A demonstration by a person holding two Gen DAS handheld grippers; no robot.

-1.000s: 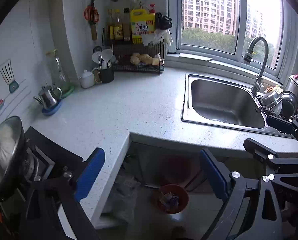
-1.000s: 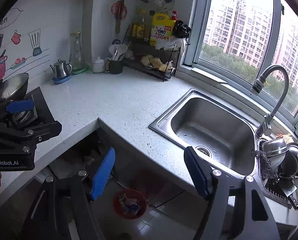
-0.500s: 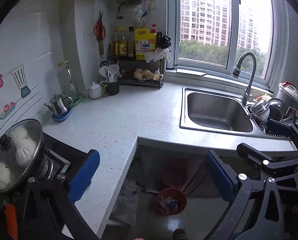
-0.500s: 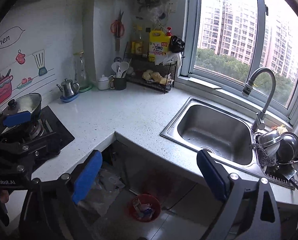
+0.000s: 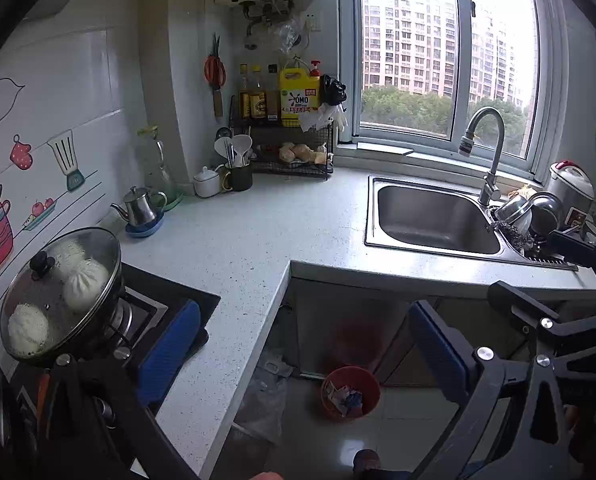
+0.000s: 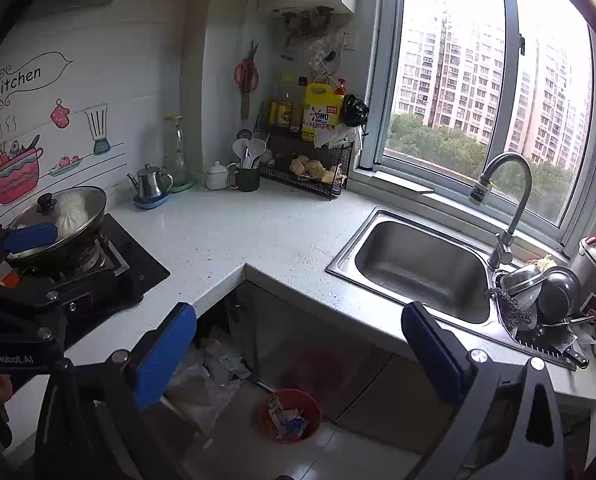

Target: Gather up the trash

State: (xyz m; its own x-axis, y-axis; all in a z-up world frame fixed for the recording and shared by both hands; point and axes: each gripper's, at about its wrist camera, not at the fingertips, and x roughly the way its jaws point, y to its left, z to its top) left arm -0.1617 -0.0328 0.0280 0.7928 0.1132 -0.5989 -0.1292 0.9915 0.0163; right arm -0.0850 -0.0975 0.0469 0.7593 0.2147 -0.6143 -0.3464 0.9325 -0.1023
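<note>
Though well below right claw (image 6: 298, 348), trash bin (image 6: 289, 414).

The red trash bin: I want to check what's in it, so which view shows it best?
The right wrist view: the red trash bin sits unobstructed, wrappers visible inside. The left wrist view shows it too, similarly unobstructed but slightly smaller.

The table (image 5: 237, 240) is white with fine dark speckles. A red bin (image 6: 290, 414) holds blue-and-white scraps, and the detergent jug (image 6: 322, 112) is yellow. Both grippers carry blue pads (image 6: 163, 356).
</note>
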